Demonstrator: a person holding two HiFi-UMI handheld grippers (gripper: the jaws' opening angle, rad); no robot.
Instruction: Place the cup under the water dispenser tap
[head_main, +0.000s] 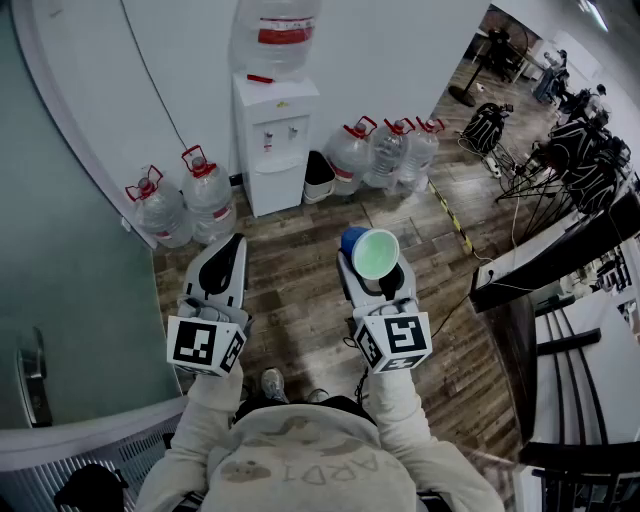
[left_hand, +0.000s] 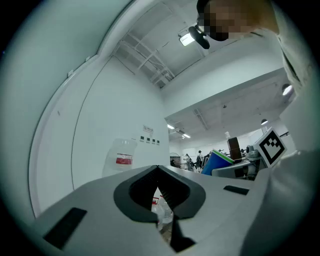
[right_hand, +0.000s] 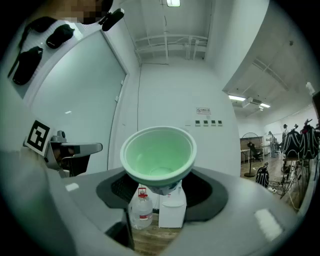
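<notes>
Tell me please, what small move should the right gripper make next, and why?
Probably carry the cup forward toward the dispenser. The right gripper holds it between its jaws, but the dispenser stands well ahead of the person, so the cup is far from its taps.

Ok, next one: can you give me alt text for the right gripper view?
A cup with a pale green inside is held between the jaws of the right tool, its mouth facing the camera. Beyond it, a white water dispenser stands against a wall, with a water bottle at its left on the wood floor.
</notes>
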